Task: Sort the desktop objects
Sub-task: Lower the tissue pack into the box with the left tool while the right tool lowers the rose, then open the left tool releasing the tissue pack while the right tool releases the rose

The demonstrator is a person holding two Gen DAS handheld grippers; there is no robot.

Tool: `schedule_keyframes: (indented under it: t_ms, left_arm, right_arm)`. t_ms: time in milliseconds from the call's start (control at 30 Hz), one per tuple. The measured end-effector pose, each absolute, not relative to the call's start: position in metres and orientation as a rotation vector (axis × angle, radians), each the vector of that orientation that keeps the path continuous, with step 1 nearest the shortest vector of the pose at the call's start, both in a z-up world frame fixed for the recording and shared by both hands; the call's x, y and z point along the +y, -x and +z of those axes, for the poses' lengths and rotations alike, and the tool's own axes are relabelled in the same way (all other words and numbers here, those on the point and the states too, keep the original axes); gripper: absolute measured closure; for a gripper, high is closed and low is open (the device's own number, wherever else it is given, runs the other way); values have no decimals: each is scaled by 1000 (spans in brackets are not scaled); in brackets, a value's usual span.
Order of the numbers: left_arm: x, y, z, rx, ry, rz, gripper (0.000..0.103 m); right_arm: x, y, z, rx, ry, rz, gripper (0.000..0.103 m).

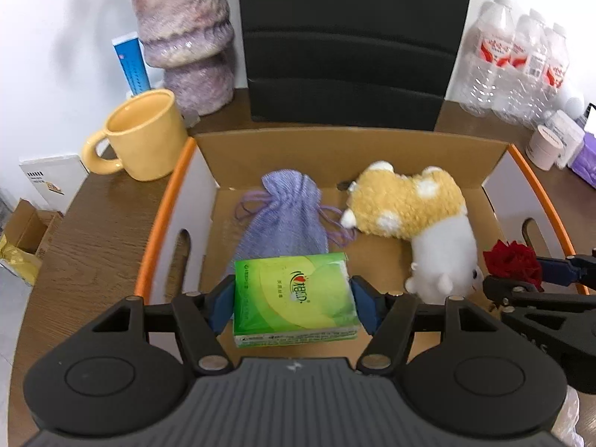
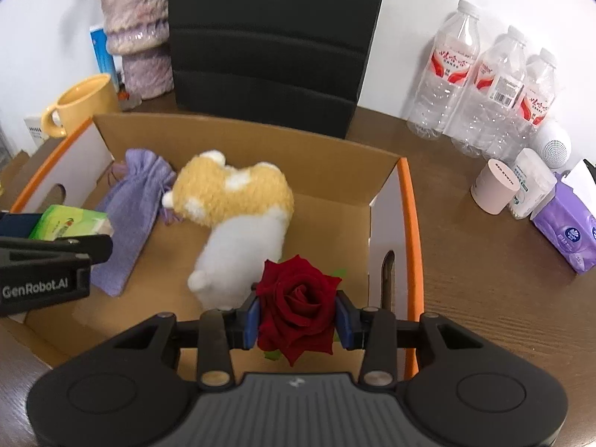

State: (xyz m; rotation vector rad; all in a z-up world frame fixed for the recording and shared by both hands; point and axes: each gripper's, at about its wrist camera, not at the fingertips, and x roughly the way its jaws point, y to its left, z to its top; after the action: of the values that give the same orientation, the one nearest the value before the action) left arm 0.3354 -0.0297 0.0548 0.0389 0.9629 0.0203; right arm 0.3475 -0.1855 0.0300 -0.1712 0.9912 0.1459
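— Which step was in hand?
— Placing: the left tool (image 1: pixel 294 303) gripped the tissue pack (image 1: pixel 294 298) and the right tool (image 2: pixel 298 316) gripped the rose (image 2: pixel 296 307), both over the cardboard box (image 1: pixel 350 149).
— And next?
— Probably lowering and releasing beside the plush toy (image 2: pixel 238 223).

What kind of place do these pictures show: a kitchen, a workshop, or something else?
Most likely an office or home desk. A wood-grain tabletop holds a yellow mug, water bottles and a fuzzy purple vase, and a black chair back stands behind the cardboard box.
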Motion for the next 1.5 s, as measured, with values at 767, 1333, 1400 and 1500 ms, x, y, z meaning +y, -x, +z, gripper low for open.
schedule_keyframes:
  t_ms: [767,1333,1400,1500]
  left_arm:
    - [-28,-338,50,961,-17,60,0]
    - [-13,-319,82,891,-14,68,0]
    - [-12,-317,84,886,-10,66,0]
    - [-9,-313,87,878,0,61,0]
  right_arm:
    - [-194,-347,32,984,160,125,17]
    - [-186,-323,64,894,190,162,0]
    - [-186,-320,67,889,191,169,0]
    - [-185,-315,71,884,189,180,0]
